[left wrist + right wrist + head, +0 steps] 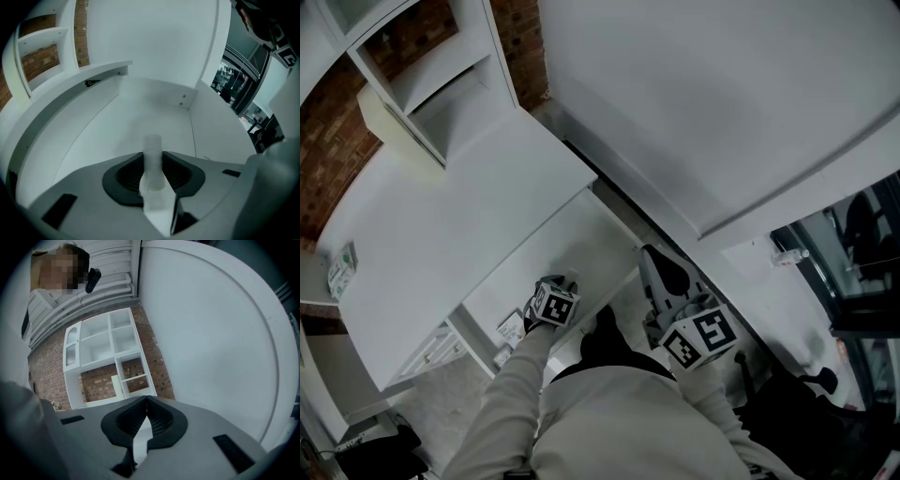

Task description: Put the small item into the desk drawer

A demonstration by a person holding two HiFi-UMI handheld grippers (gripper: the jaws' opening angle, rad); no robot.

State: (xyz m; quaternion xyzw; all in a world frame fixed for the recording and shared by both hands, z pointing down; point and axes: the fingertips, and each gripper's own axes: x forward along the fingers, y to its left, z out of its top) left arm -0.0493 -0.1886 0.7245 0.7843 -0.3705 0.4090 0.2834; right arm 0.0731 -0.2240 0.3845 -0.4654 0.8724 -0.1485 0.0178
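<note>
The desk drawer [572, 234] stands pulled out below the white desktop [459, 206]. My left gripper [553, 305] hangs over the drawer's near end, shut on a small white tube-like item [152, 146] that sticks out between its pads. In the left gripper view [152, 157] the item is above the bare white drawer floor [117, 122], apart from it. My right gripper [698, 339] is held to the right of the drawer, off the desk. Its jaws [147, 400] are shut with nothing between them, and they point at the wall.
A white shelf unit [422, 75] stands at the desk's far end against a brick wall [337, 159]. A small box [342, 267] sits at the desktop's left edge. A low drawer cabinet [431, 352] is under the desk, and a black chair [797, 394] is at lower right.
</note>
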